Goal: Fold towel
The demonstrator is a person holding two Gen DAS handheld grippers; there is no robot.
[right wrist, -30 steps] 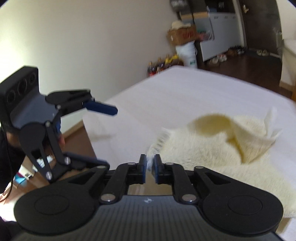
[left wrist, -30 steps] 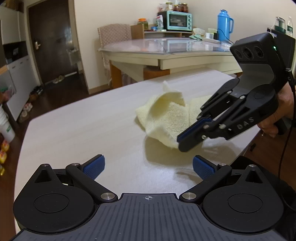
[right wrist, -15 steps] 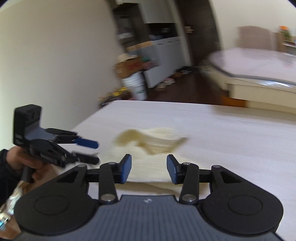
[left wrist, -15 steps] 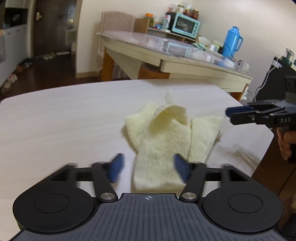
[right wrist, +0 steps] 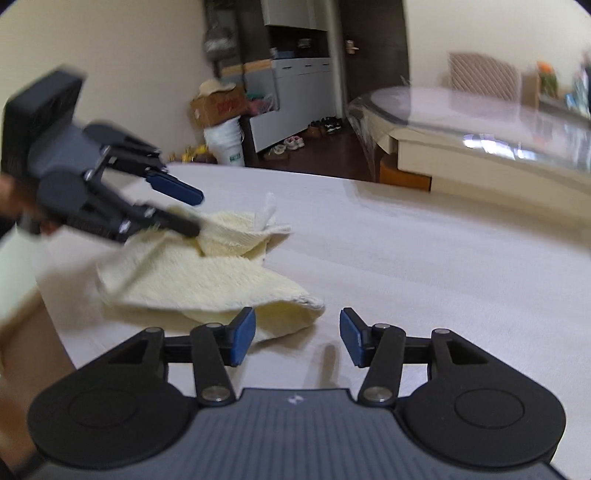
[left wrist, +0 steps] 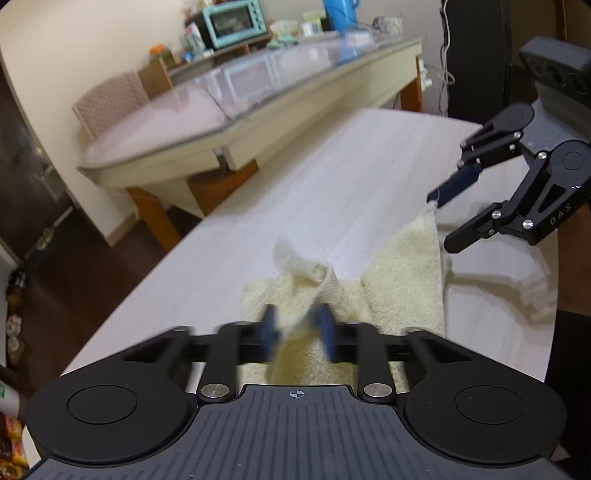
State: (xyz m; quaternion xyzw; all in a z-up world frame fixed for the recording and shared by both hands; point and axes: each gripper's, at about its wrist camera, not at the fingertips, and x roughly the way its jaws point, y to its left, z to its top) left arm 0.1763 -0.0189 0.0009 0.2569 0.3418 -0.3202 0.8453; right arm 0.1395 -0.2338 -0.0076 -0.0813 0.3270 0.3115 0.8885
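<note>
A pale yellow towel [left wrist: 402, 280] lies crumpled on the white table [left wrist: 332, 192], with a raised fold in its middle. My left gripper [left wrist: 297, 332] is low over that fold. Its blurred jaws are closing with the fold between them, and a gap still shows at the pads. In the right wrist view the left gripper [right wrist: 198, 214] has one finger above the towel [right wrist: 207, 280] and one against it. My right gripper [right wrist: 297, 338] is opening, with only bare table [right wrist: 424, 266] between its pads; the towel's near corner lies just ahead of its left pad. In the left wrist view the right gripper [left wrist: 441, 221] hovers by the towel's far right corner.
A second table with a glass top [left wrist: 258, 85] stands behind, carrying a teal toaster oven [left wrist: 232, 22] and a blue flask [left wrist: 340, 14]. A chair [left wrist: 110, 103] stands beyond it. A white bucket [right wrist: 229, 140] and a cardboard box [right wrist: 218, 107] stand on the floor past the table's far edge.
The right gripper let go of the towel's corner, opened and drew back to the side. The left gripper moved in over the towel's raised fold, and its jaws narrowed from wide open.
</note>
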